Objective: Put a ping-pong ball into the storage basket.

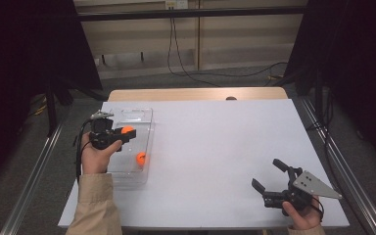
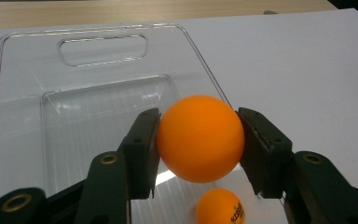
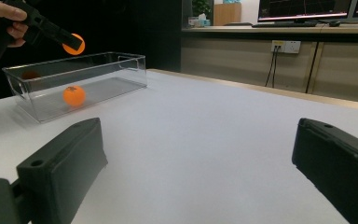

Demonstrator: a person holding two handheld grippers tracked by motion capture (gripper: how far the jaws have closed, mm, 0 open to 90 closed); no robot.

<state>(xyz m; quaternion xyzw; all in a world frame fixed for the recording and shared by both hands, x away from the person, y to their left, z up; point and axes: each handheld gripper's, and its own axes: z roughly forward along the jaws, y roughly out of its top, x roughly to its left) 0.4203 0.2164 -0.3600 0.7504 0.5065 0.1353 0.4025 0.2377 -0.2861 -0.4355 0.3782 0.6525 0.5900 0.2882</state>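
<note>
While the high view half hides the held orange ball (image 1: 127, 130) behind the left gripper (image 1: 122, 134), the left gripper view shows the ball (image 2: 199, 138) clamped between both pads above the clear bin (image 2: 23, 84). A second ball (image 2: 220, 206), cut off below the jaws, lies inside the bin. The right gripper (image 1: 270, 175) hangs with jaws wide apart, nothing between them, over the white table (image 3: 205, 135).
</note>
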